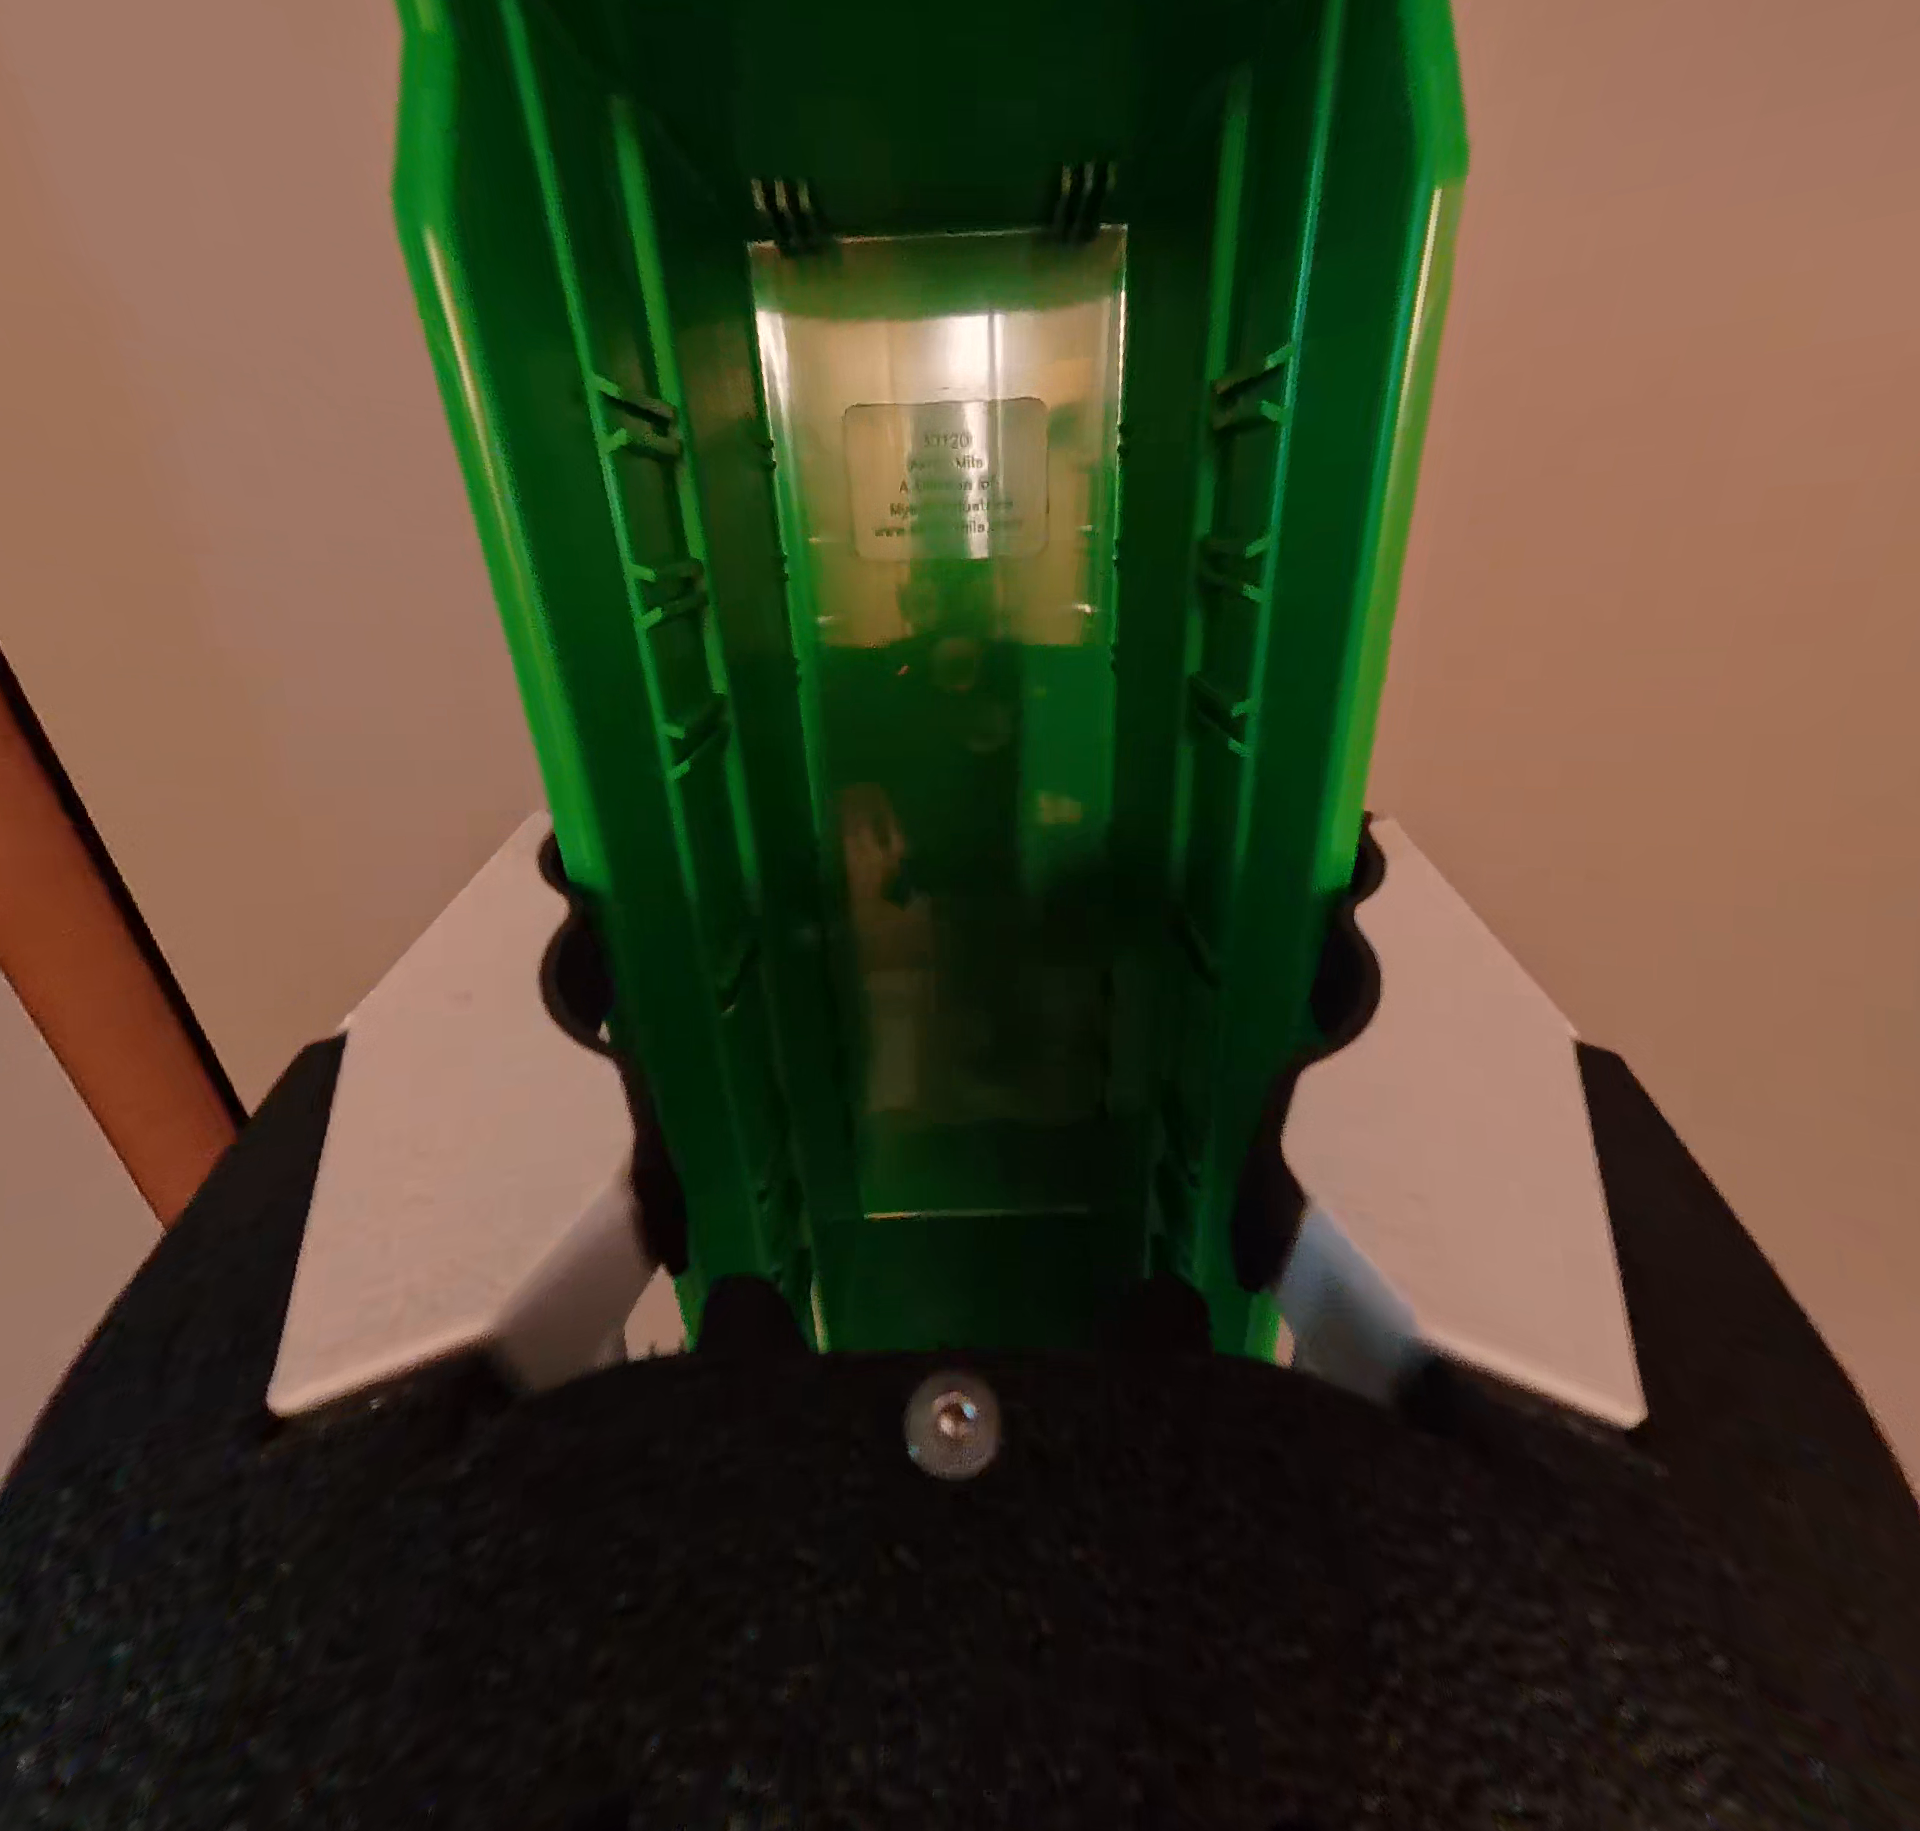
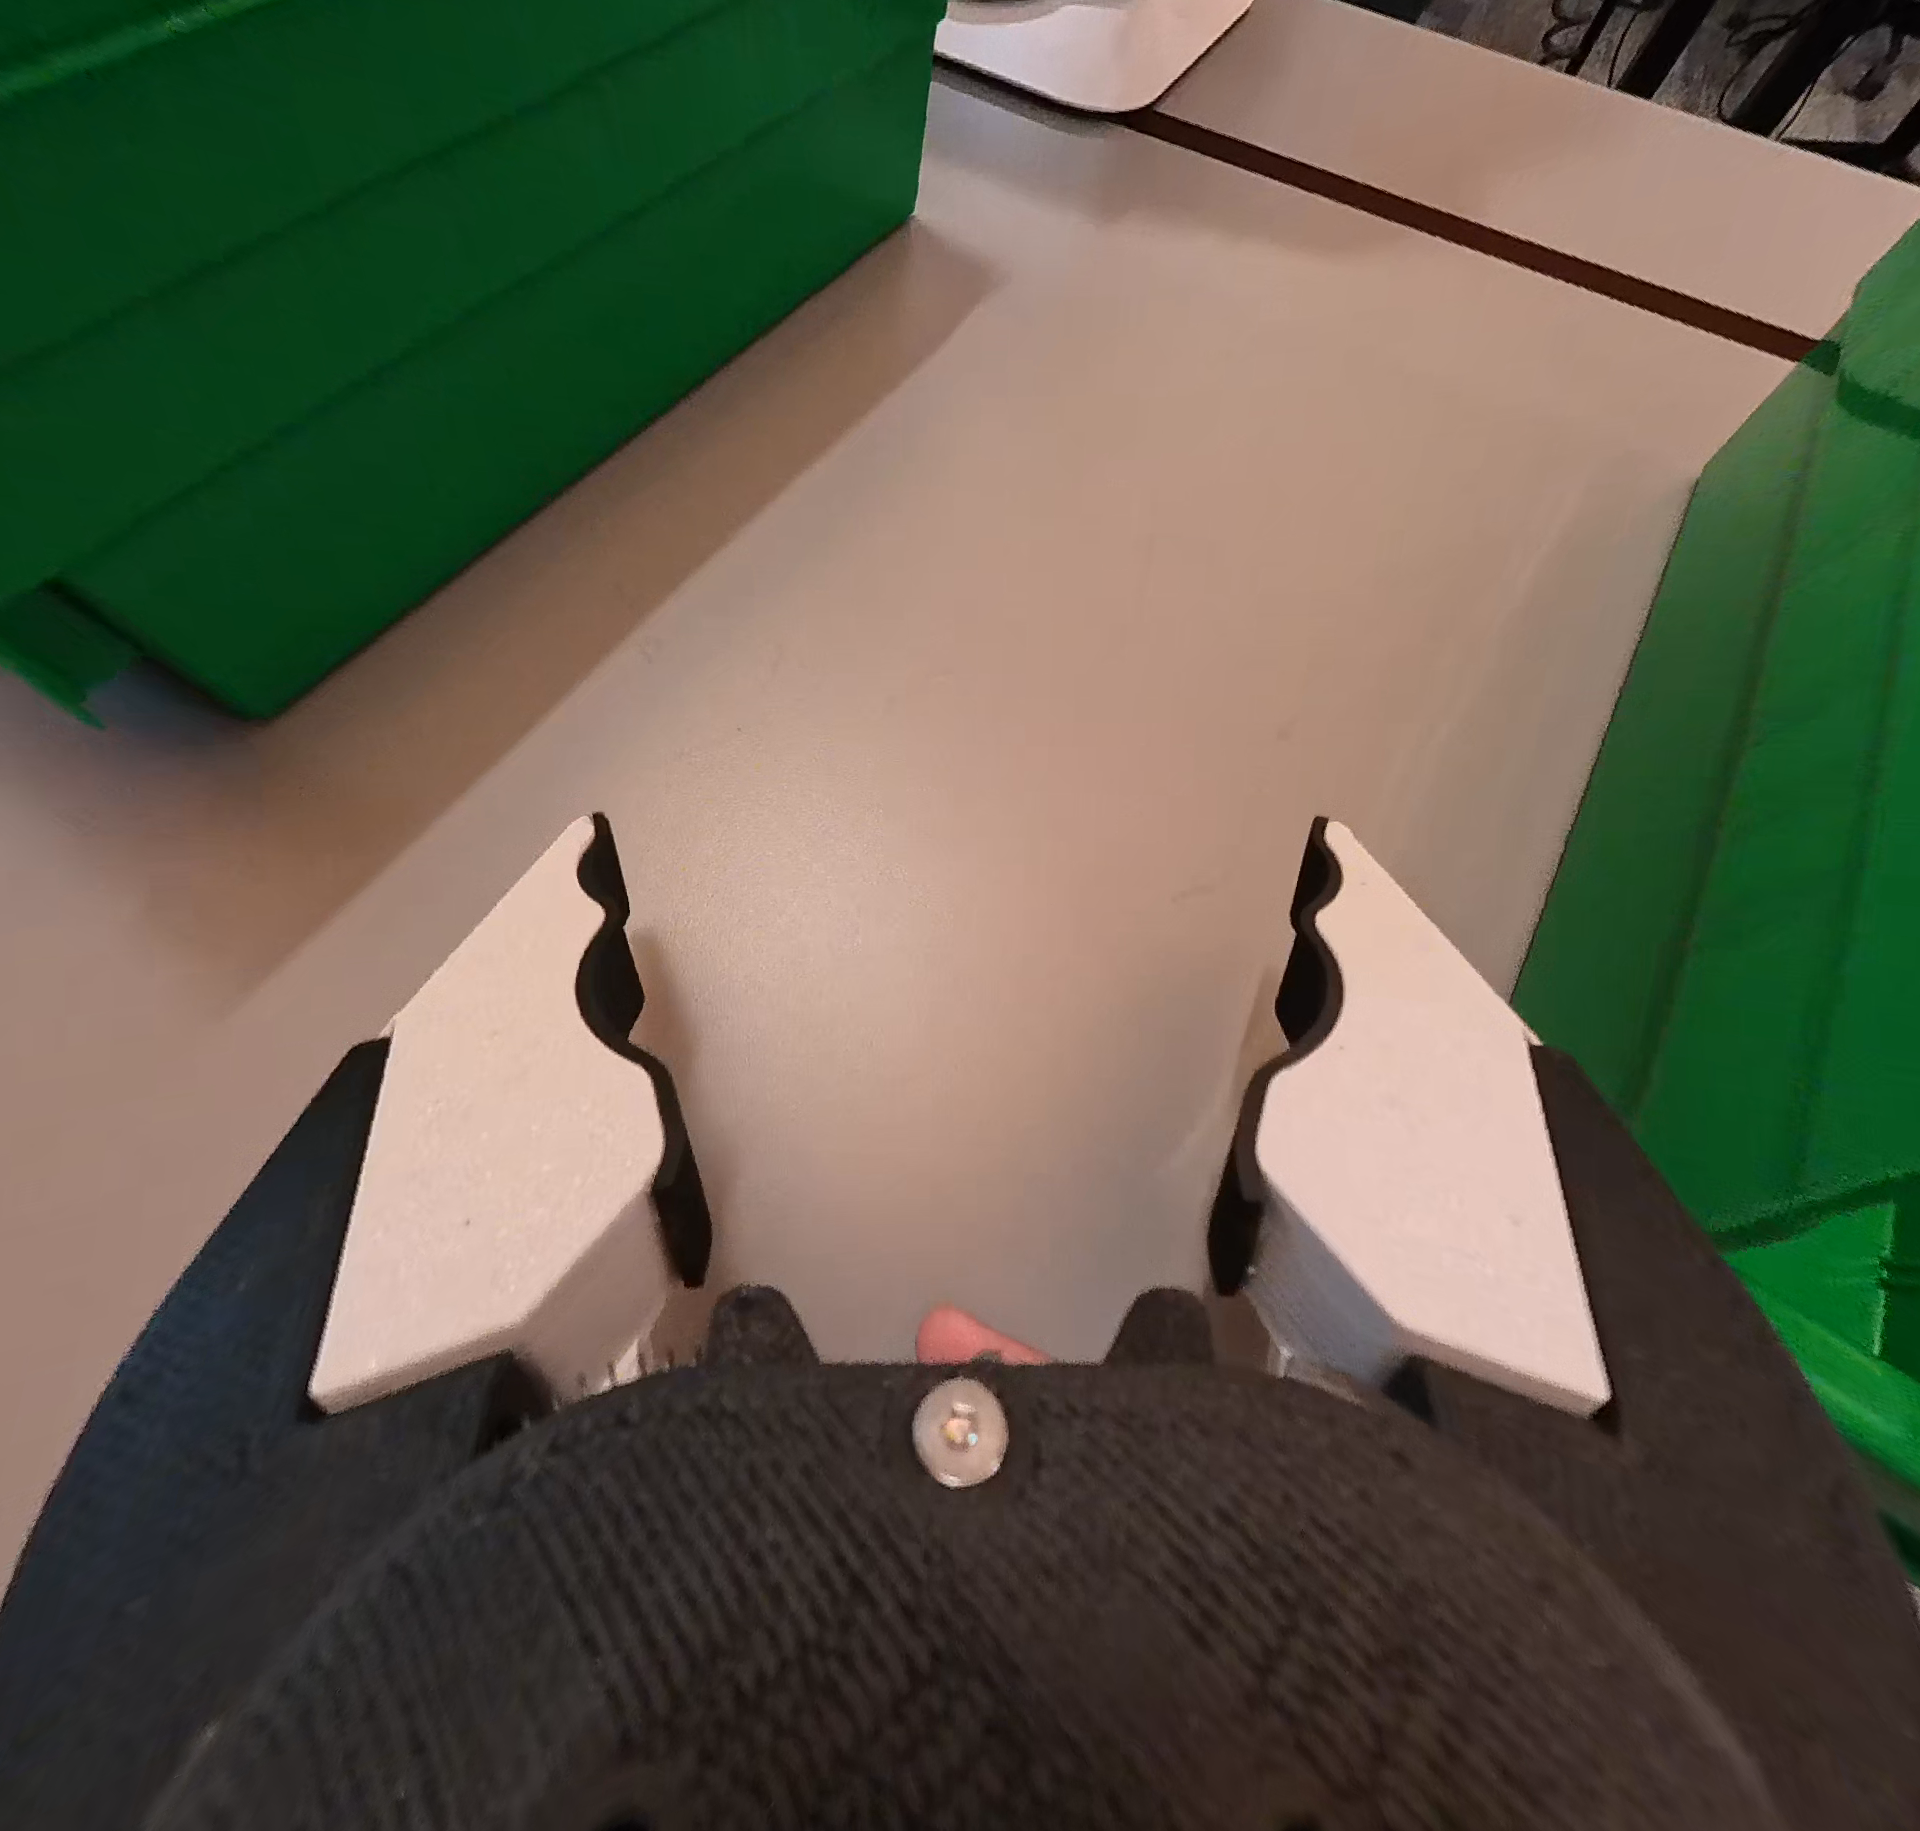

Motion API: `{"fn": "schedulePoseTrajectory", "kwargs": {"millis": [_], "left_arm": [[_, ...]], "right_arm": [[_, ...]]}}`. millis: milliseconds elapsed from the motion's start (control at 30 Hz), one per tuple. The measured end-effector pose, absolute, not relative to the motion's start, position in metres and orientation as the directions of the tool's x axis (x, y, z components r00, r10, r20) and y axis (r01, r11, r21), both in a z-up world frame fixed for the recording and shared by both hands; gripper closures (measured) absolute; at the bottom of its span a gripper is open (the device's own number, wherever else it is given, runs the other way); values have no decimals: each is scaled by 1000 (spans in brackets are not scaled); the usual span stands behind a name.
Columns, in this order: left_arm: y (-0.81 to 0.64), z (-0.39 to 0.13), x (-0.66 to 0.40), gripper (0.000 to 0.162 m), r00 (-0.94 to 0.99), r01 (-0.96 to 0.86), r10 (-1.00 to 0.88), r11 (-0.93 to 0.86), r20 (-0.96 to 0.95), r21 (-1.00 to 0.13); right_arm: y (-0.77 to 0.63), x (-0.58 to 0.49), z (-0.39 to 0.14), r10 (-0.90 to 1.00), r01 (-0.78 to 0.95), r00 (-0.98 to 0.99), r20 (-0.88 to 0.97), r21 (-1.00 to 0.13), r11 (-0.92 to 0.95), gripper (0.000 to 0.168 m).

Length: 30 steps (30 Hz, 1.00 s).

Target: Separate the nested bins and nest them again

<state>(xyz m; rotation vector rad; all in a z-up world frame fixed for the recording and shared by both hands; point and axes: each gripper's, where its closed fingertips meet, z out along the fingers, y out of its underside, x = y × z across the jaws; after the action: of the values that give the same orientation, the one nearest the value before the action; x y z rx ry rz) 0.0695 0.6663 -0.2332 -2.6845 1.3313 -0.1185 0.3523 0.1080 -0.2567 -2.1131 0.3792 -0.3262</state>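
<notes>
So the desk (image 2: 1039, 555) was the biggest thing in right wrist view: pale grey-beige, matte, w/ a dark seam running across its far side. Two green bins sat on it, well apart: one bin (image 2: 436, 254) at far left, a second bin (image 2: 1766, 794) at right edge, just beside the right gripper (image 2: 961, 950). That gripper's jaws stood wide apart w/ nothing between them, hovering over bare desk. A flat white pad (image 2: 1122, 36) lay at the far edge; dark clutter behind it, too blurred to tell.

Left wrist view showed a third bin (image 1: 935, 534) held up against a plain beige wall (image 1: 208, 327), underside facing the cam, left gripper (image 1: 956, 867) w/ jaws clamped on its two long sides.

Risk, as I judged it: the grip was on smooth tapered plastic, so the bin could slip or twist out if tilted. Re-nesting off-axis could jam the rims. The right gripper was close enough to the right bin to knock it.
</notes>
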Motion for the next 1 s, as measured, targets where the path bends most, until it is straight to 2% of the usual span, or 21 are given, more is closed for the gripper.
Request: {"fn": "schedulePoseTrajectory", "kwargs": {"millis": [67,267,433,700,1000], "left_arm": [[665,-233,69,26,598,-793,-802,-592,2,-146],[659,-229,62,48,581,-810,-814,-579,8,-96],[644,-226,49,60,624,-781,-781,-624,13,-27],[606,-194,58,67,697,-711,-715,-699,53,-77],[529,-103,119,67,680,-712,-729,-683,83,-163]], "right_arm": [[108,352,-258,-387,-139,918,90,-840,-524,42],[110,349,-255,-380,-129,920,96,-841,-525,42],[108,351,-251,-387,-119,916,110,-844,-523,42],[109,346,-242,-379,-119,921,93,-858,-500,42],[106,345,-223,-387,-89,915,113,-879,-468,43]]}}
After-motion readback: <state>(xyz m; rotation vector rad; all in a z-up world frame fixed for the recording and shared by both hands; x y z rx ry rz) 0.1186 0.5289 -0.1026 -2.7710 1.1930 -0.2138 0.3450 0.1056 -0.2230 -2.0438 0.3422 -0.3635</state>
